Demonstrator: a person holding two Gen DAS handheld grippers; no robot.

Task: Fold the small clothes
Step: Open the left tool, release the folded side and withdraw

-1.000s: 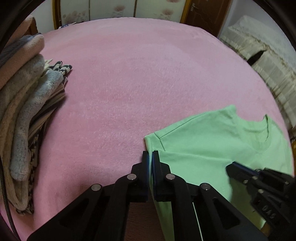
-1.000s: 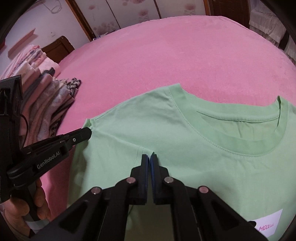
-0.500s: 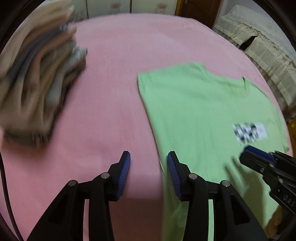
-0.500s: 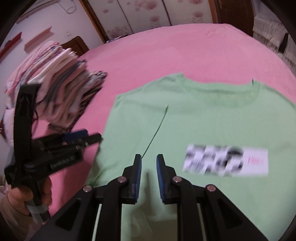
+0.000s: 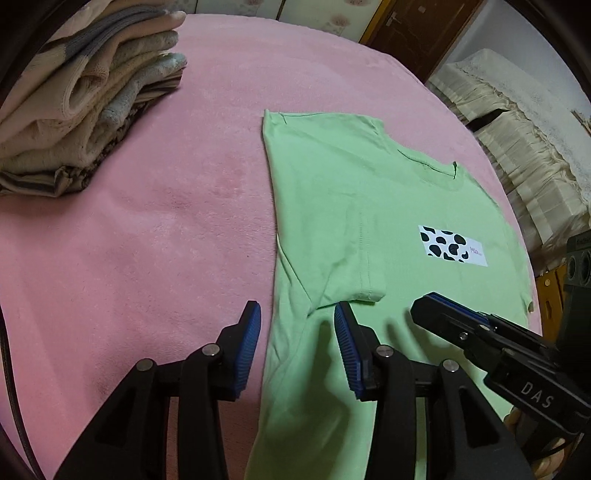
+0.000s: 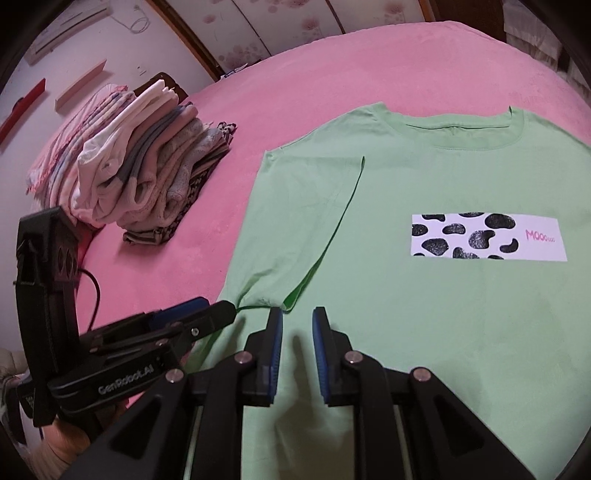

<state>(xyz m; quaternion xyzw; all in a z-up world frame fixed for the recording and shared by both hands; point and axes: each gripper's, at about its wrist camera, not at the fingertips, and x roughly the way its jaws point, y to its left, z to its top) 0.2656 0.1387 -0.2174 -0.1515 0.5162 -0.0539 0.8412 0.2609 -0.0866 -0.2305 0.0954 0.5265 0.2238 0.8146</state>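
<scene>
A light green T-shirt [image 5: 369, 206] with a cow-print patch [image 6: 487, 236] lies flat on the pink bed cover [image 5: 147, 240]. Its left sleeve [image 6: 306, 214] is folded inward over the body. My left gripper [image 5: 297, 332] is open and empty, hovering over the shirt's left edge below the folded sleeve. My right gripper [image 6: 297, 332] is open and empty, just below the sleeve's cuff corner. The right gripper also shows in the left wrist view [image 5: 443, 317], and the left gripper shows in the right wrist view [image 6: 207, 314].
A stack of folded clothes [image 5: 85, 96] sits on the bed cover to the left of the shirt; it also shows in the right wrist view [image 6: 147, 177]. A cream bed or sofa cover [image 5: 517, 140] lies beyond the right edge. A wooden door [image 5: 410, 33] stands at the back.
Both grippers let go of the sleeve, opened and pulled back towards me. The sleeve now lies folded over the shirt body.
</scene>
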